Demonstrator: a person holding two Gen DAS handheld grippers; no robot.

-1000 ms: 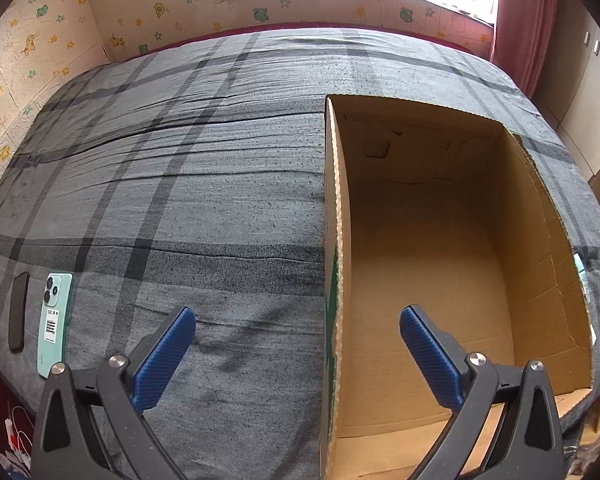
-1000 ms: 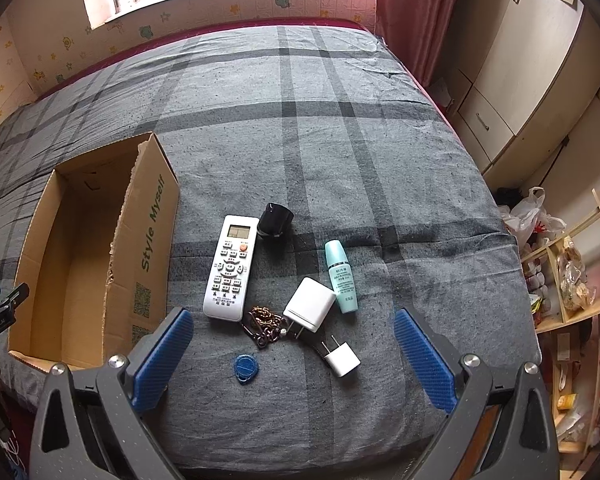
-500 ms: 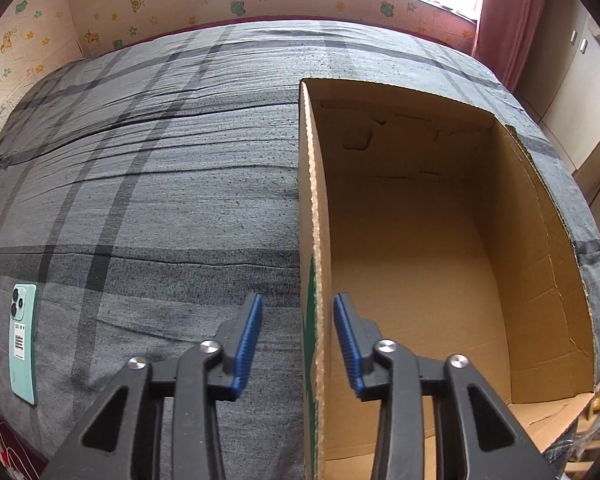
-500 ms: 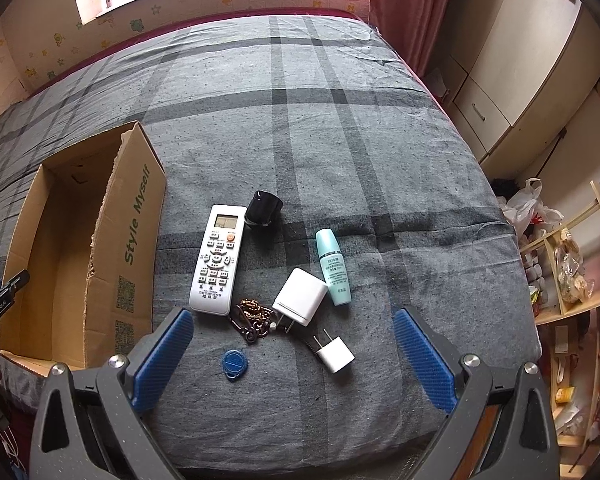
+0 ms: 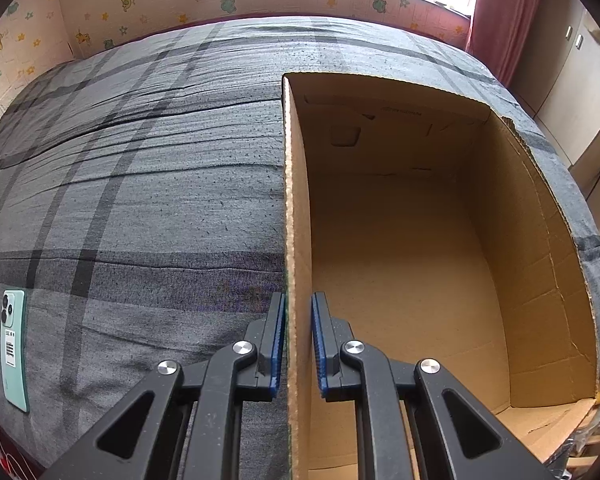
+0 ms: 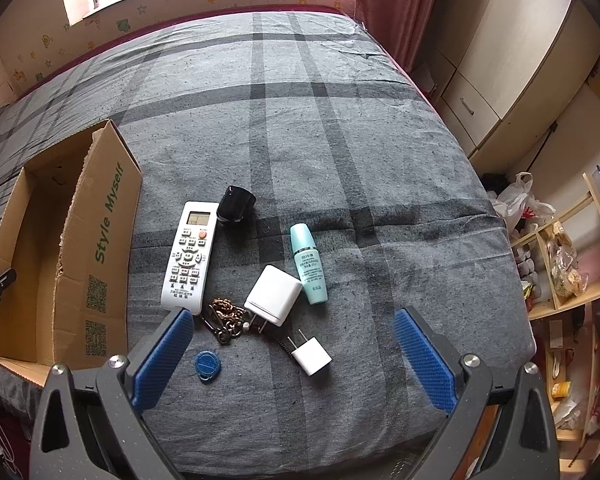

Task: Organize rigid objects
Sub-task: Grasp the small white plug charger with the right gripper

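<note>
Left gripper (image 5: 298, 344) clamped on cardboard box (image 5: 512, 248) wall; right gripper (image 6: 296, 356) wide, empty. Risk: thin wall may bend, box tips w/ pull.

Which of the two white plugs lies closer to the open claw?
The smaller white plug, prongs pointing away, lies closer to the right claw; the bigger plug sits farther, beside the turquoise bottle.

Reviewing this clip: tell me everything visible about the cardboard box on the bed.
The cardboard box is plain brown corrugated board, open-topped and empty, resting on the grey plaid bed cover. Its outer side carries green "Style Myself" lettering and QR codes. The top edges look roughly cut. The left hand-held gripper is shut on its left wall, one blue pad on each face.
</note>
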